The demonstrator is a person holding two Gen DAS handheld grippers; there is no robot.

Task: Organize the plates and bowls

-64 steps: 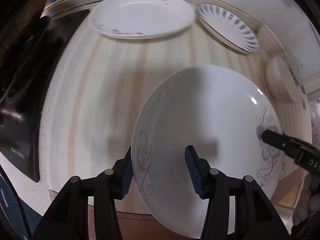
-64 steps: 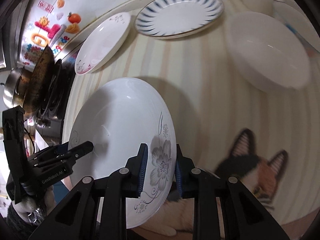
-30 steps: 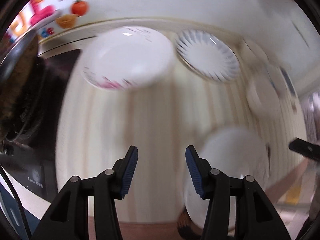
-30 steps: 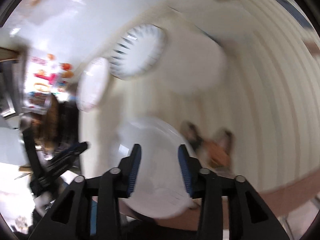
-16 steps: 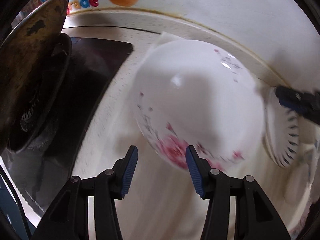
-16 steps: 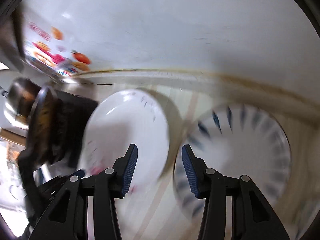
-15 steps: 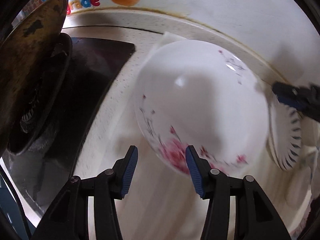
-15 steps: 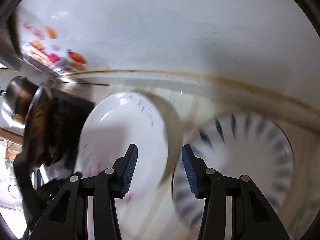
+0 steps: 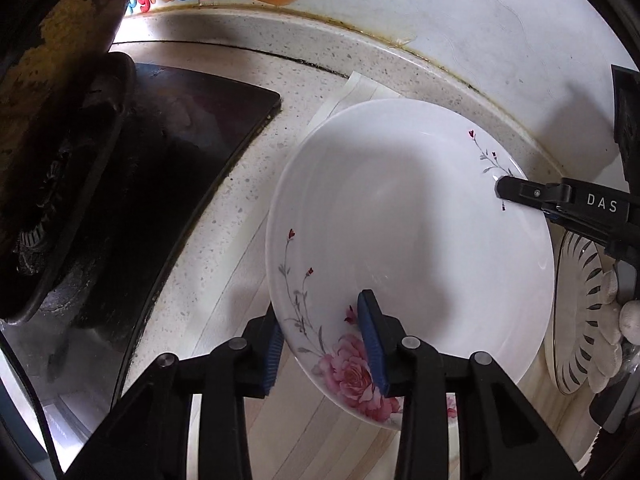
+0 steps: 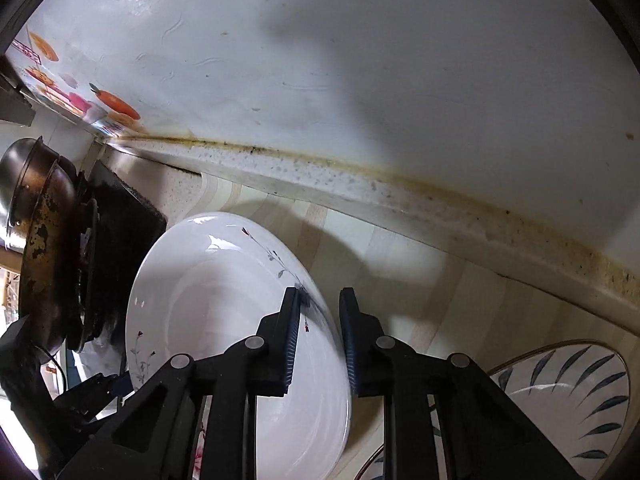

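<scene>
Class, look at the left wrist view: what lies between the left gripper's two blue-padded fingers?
The near rim of the rose plate lies between the left gripper fingers, one pad inside the plate and one outside. The left wrist view shows it.

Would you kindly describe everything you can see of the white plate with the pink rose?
The rose plate is a glossy white, shallow dish, ceramic by its look, with a pink rose and thin stems with tiny red buds along its rim. It sits on the striped mat beside the black stove. The left gripper straddles its near rim and the right gripper its far rim; whether either pinches it is unclear.
</scene>
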